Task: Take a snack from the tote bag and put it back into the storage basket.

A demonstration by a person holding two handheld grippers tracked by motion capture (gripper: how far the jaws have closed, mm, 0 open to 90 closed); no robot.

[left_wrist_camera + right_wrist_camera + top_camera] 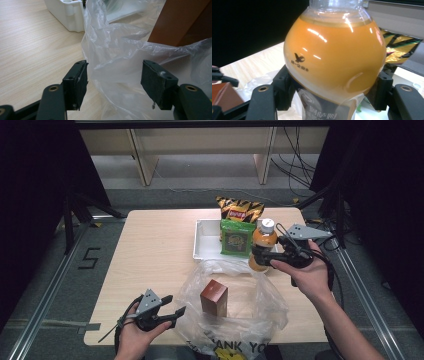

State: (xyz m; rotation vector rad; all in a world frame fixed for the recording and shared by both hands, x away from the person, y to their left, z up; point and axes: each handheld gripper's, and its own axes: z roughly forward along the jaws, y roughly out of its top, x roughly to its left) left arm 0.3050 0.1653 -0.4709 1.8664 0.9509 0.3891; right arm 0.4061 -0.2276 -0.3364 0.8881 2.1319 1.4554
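Note:
My right gripper (260, 255) is shut on an orange drink bottle (263, 242) with a white cap, holding it upright over the near right corner of the white tray (205, 242). In the right gripper view the bottle (334, 57) sits between both jaws of the gripper (334, 92). My left gripper (176, 304) stands open at the left edge of a clear plastic bag (250, 290). A fold of the bag (117, 50) lies loose between its jaws (113, 80). A brown box (214, 297) stands upright inside the bag.
A green packet (236, 237) stands in the tray, with an orange-and-black snack bag (240, 209) behind it. The tray's corner (67, 12) is just past the bag's edge. Bare wooden tabletop (155, 250) spreads to the left.

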